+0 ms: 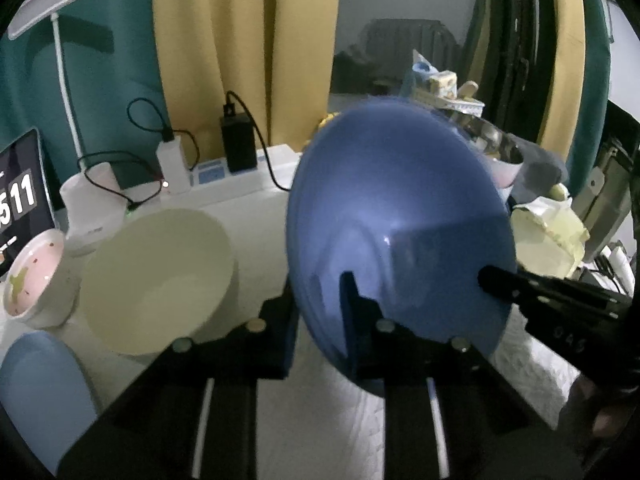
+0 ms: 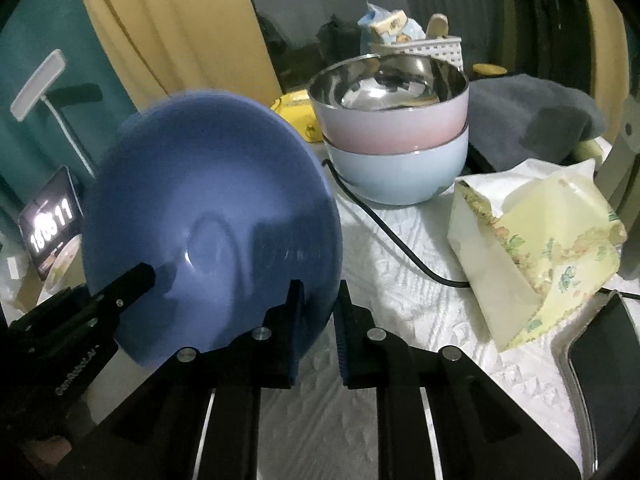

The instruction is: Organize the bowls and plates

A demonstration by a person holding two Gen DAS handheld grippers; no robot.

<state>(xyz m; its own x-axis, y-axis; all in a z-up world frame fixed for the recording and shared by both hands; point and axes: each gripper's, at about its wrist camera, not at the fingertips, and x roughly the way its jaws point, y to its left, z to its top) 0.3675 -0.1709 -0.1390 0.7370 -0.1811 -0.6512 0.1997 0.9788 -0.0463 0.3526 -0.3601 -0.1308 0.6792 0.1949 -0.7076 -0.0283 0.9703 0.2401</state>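
Blue plate (image 1: 396, 216): held tilted on edge above the worktop (image 2: 420, 256), its hollow face toward both cameras; image slightly blurred

Left gripper (image 1: 320, 320): fingers pinching the plate's lower rim, one finger in front of the face, the other behind it

Right gripper (image 2: 320, 316): fingers astride the plate's lower right rim, left finger against the face, right finger just behind the edge; a narrow gap shows, so whether it presses the rim cannot be told. Its dark fingertip also shows at the plate's right edge in the left wrist view

Cream bowl (image 1: 160, 280): upright on the worktop, left of the left gripper, near the plate but apart from it

Small pink-lined bowl (image 1: 34, 272): further left, just beside the cream bowl, with a speckled pattern inside

Pale blue dish (image 1: 40, 392): at the lower left edge, only partly in view

Pink bowl (image 2: 390, 96): steel-lined, nested in a light blue bowl (image 2: 400, 168), ahead and slightly right of the right gripper, beyond the plate

Tissue pack (image 2: 532, 244): floral wrapper, right of the right gripper, on the white textured cloth

Black cable (image 2: 392, 236): runs across the cloth between the stacked bowls and the tissue pack

Clock display (image 2: 52, 220): far left, behind the plate, digits lit

Grey cloth (image 2: 532, 112): heaped to the right of the stacked bowls
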